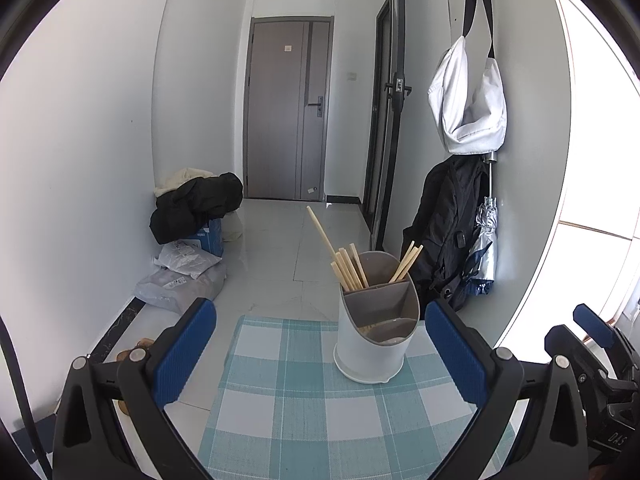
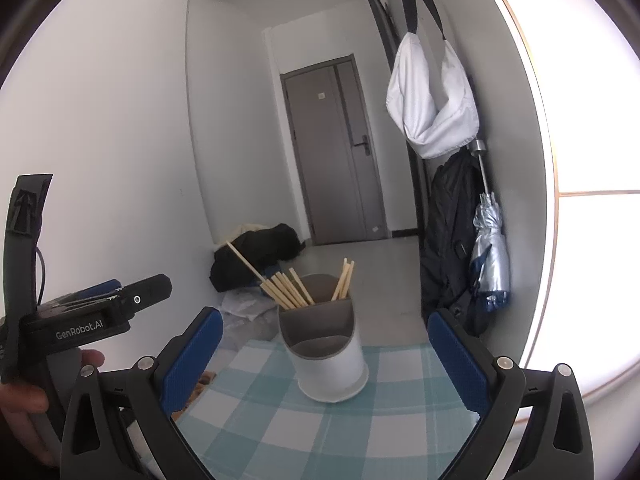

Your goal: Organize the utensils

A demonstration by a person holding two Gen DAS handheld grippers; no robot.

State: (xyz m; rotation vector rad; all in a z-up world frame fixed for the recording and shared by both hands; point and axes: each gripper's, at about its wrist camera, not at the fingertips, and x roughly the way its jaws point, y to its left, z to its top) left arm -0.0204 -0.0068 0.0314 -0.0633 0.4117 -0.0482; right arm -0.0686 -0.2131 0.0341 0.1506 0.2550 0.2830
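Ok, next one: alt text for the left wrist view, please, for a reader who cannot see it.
A white utensil holder with wooden chopsticks upright in its rear compartments stands on a blue checked tablecloth, framed by the open, empty left gripper. Behind lie a tiled hallway and a grey door; the right gripper shows at the right edge.

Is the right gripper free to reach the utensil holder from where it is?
Probably yes: the right gripper is open and empty, and the utensil holder stands just ahead between its fingers on the checked cloth, nothing between.
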